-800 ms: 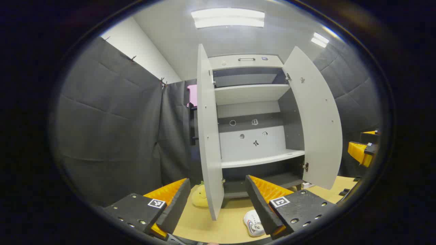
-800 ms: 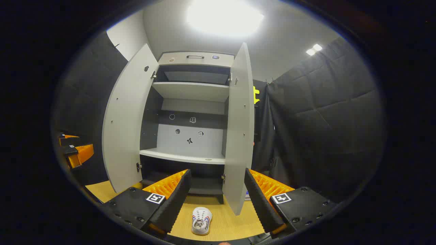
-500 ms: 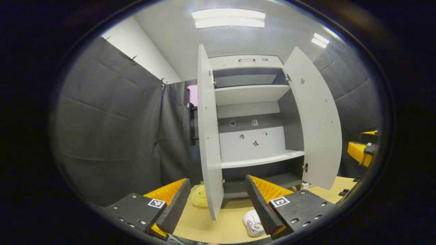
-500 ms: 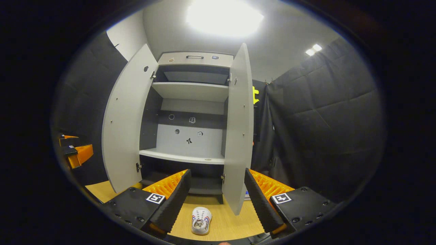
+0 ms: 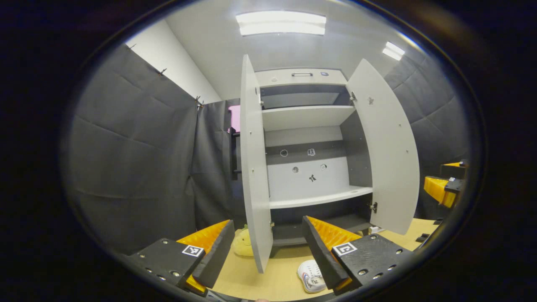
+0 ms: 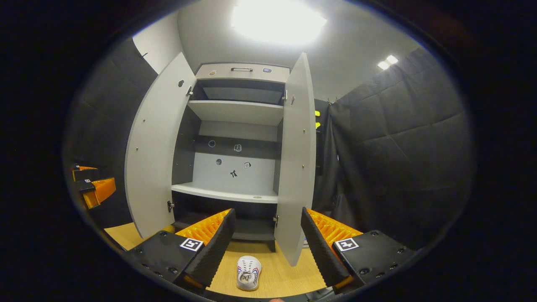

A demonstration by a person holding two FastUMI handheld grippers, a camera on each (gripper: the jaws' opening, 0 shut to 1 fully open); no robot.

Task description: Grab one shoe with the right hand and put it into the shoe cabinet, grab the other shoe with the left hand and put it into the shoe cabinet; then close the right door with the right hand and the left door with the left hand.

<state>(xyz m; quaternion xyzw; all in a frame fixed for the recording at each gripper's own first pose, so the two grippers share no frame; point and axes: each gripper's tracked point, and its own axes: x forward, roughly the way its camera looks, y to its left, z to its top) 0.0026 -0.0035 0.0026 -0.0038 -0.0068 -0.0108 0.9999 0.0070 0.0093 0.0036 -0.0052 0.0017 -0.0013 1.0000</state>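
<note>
The grey shoe cabinet [image 5: 308, 115] [image 6: 237, 111] stands ahead with both doors swung wide. Its left door [image 5: 253, 167] [image 6: 153, 151] and right door [image 5: 388, 151] [image 6: 297, 159] stick out toward me. A white shoe [image 6: 248, 272] with striped sides lies on the wooden floor before the cabinet, toe toward it, low between my right gripper's fingers. The left gripper view has a white shoe [image 5: 308, 274] half hidden behind one finger. My left gripper [image 5: 267, 222] and right gripper [image 6: 267, 213] are both open, holding nothing, above floor level.
A yellow plush toy [image 5: 243, 243] sits on the floor behind the left door's edge. Black padded cloth walls close in on both sides. The wooden floor [image 6: 281, 272] runs in front of the cabinet. Each view catches the other gripper [image 5: 442, 188] [image 6: 94, 188] at its edge.
Both views have shifted only slightly: the cabinet sits a little further left in the left gripper view and a touch closer in the right one. The shoe has not moved. Both grippers stay open.
</note>
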